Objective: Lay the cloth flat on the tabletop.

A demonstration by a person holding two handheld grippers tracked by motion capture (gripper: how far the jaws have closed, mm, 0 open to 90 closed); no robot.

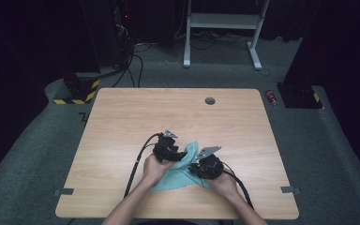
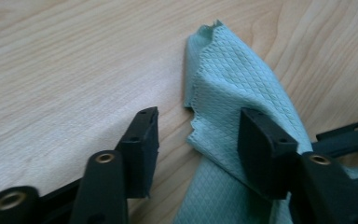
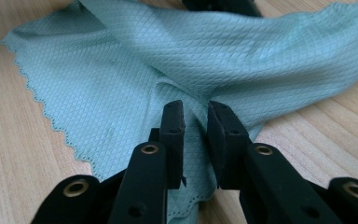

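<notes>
my left gripper [image 2: 198,133] gaped astride the teal waffle-weave cloth's [image 2: 235,84] edge, fold running toward twelve o'clock; my right gripper [image 3: 196,122] stood narrowly apart, unclamped, over it.

Cloth [image 3: 121,79] pale teal, diamond-quilt weave, scalloped edge; claws [image 3: 196,140] black; table [image 1: 122,122] light wood-grain, probably laminate.

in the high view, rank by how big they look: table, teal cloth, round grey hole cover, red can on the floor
1. table
2. teal cloth
3. red can
4. grey hole cover
The last two look close in size.
</notes>
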